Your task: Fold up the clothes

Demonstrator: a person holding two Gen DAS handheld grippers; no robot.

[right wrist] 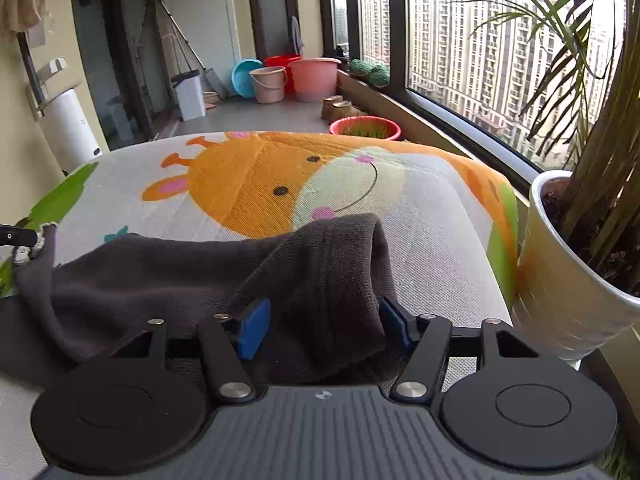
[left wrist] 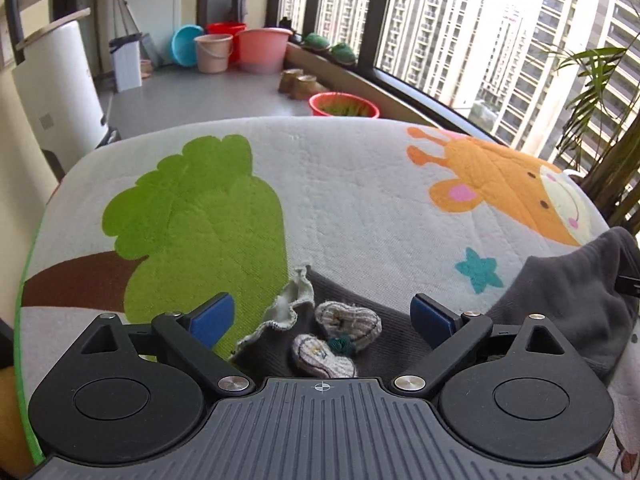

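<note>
The right gripper (right wrist: 322,326) has its blue-padded fingers (right wrist: 253,328) parted about halfway, with a raised fold of the dark grey garment (right wrist: 332,276) standing between them. The cloth fills the gap and brushes both pads, but whether they press on it cannot be told; the fingers look apart rather than clamped. From that fold the garment runs left across the surface (right wrist: 432,248), lying flat and wrinkled, its far left end near a black part of the other tool at the frame's edge.

The left gripper (left wrist: 320,320) has its fingers (left wrist: 214,318) spread wide with nothing held. Between and just beyond them lies the garment's other end (left wrist: 360,300): dark grey cloth with a pale frilled collar edge (left wrist: 288,304) and two knitted, heart-like cream appliqués (left wrist: 346,322) joined by a small green knot. The garment's bulk rises in a bunched heap at the right of that view.

The surface is covered by a quilted play mat (left wrist: 340,200) printed with a green tree, an orange giraffe and a teal star. Beside it on the right stands a potted palm (right wrist: 568,272). Beyond, on the balcony floor, sit plastic buckets and basins (right wrist: 312,78) under tall windows.
</note>
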